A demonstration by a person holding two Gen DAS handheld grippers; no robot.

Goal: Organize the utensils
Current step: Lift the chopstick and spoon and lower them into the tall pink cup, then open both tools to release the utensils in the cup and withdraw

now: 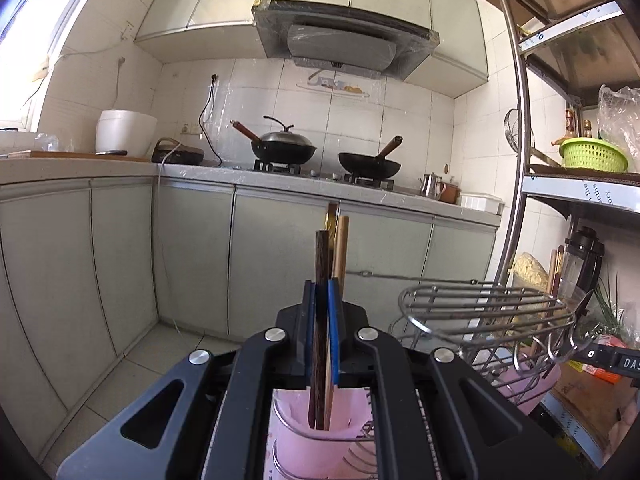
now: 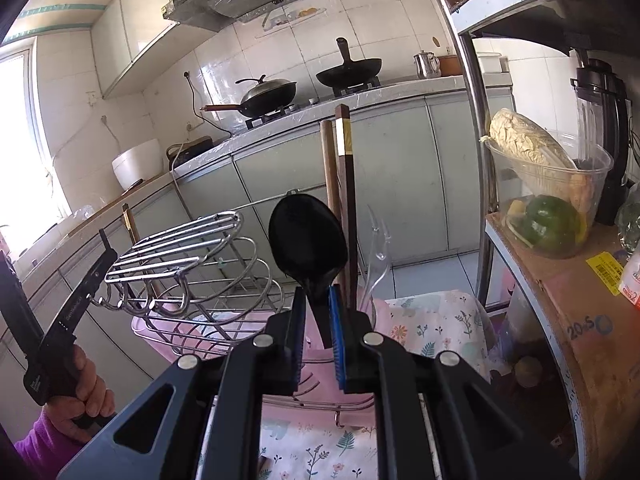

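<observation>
- Far left on my left wrist cam it's just the kitchen: a white rice cooker on the counter, then two black woks on the stove under the range hood.
- Dead centre, my left gripper has its jaws pinched almost fully together on a dark wooden chopstick, held upright. Its lower tip hangs down into the pink holder cup right below the jaws.
- A couple more chopsticks stand just behind the held one, a paler one and one with a gold band.
- Right of that there's the wire rack with its hooks, and a green basket up on the metal shelf.
- Over on the right wrist cam, far left, I can see the hand holding the other gripper's black handle, purple sleeve below it.
- Middle of that view, my right gripper is clamped narrow on the neck of a black spoon, bowl pointing up. Two tall chopsticks stand just behind it, and a clear plastic fork just right of them.
- Floral cloth under the pink stuff, then a plastic tub of food on the shelf at far right.
</observation>
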